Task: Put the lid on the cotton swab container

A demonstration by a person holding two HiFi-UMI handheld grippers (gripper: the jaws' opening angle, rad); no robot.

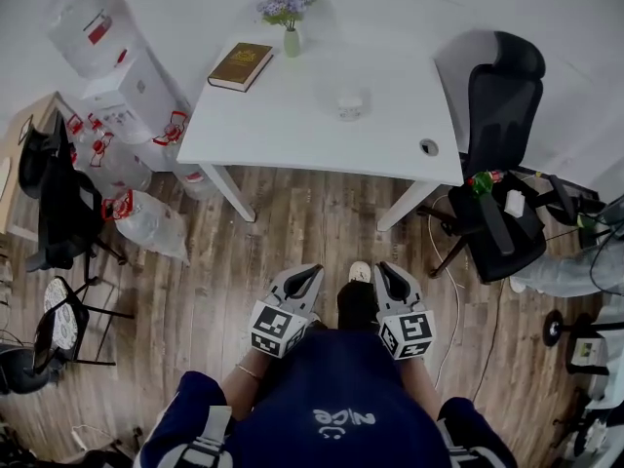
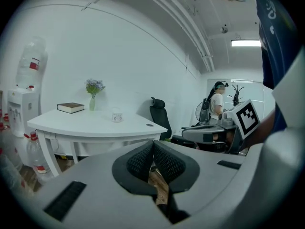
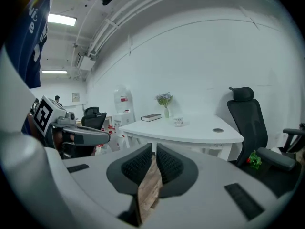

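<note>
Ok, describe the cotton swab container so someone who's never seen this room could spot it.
Find the white table against the wall. The cotton swab container is the small pale round tub standing alone mid-table. Unlike the brown book and the vase of purple flowers at the back edge, it is low and nearly matches the tabletop.

Far ahead of the left gripper [image 2: 153, 143], the cotton swab container [image 2: 117, 116] on the table [image 2: 86, 124] is too small to tell whether its lid is on it or beside it. Ahead of the right gripper [image 3: 154, 148] it is just as small. Beyond the left gripper, to its right, a distant person [image 2: 218, 101] shows only from the waist up. Behind both grippers in the head view, a dark blue shirt [image 1: 336, 383] hides the hands holding them, and the bottom edge cuts off the legs.
</note>
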